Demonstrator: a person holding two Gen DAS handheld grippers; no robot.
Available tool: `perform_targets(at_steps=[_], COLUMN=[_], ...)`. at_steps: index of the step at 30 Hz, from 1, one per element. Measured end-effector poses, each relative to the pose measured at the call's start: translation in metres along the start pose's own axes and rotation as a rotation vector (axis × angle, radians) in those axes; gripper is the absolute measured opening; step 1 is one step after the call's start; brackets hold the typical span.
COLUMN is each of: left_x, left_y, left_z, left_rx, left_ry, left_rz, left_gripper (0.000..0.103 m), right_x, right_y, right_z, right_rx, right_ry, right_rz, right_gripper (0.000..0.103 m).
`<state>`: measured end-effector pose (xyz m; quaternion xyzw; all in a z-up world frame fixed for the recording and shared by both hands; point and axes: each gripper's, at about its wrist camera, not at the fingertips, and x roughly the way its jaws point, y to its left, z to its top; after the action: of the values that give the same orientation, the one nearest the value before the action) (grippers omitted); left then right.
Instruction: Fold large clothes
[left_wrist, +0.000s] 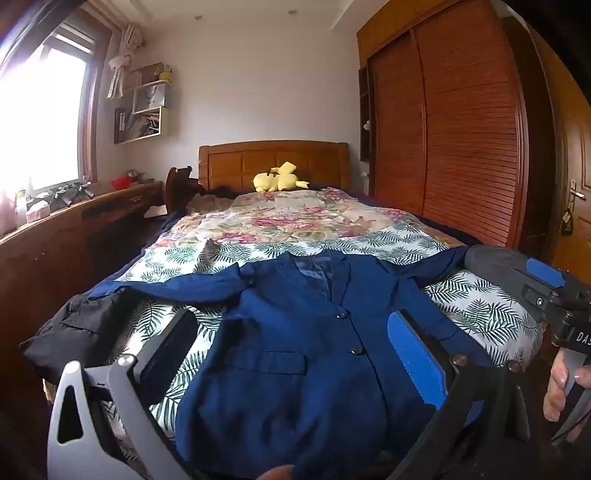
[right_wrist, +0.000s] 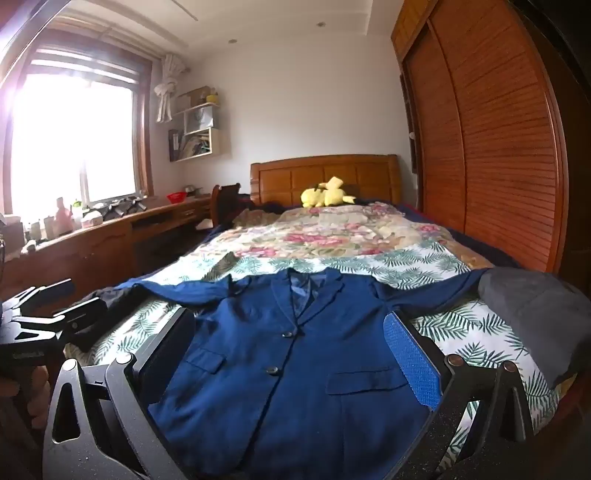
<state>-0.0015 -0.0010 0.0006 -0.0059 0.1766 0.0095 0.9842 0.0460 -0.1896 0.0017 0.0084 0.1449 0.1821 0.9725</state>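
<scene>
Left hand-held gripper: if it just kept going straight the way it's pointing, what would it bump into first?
Most likely the blue jacket, spread flat on the bed. The left hand-held gripper is open, its fingers framing the jacket's front near the buttons, apparently not yet touching. Depth is hard to judge through the fisheye.

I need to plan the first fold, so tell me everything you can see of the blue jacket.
The blue jacket is a suit-style blazer of smooth woven-looking cloth, with notched lapels, a lighter patterned lining at the neck, two dark buttons and flap pockets. It lies flat, front up and closed, sleeves spread sideways, collar toward the headboard, on the leaf-print bedspread. No fingers grip it.
</scene>
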Motion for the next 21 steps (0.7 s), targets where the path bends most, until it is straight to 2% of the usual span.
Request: perform_targets(at_steps=[21], left_x=[-0.0001], left_y=[0.0060], left_z=[-0.0039], left_rx=[-0.012], left_ry=[0.010], left_rz=[0.000], left_gripper=[0.103], right_x=[-0.0015], right_y=[0.0009], right_z=[0.0016], right_rx=[-0.010], right_ry=[-0.006], right_rz=[0.002], right_gripper=[0.103])
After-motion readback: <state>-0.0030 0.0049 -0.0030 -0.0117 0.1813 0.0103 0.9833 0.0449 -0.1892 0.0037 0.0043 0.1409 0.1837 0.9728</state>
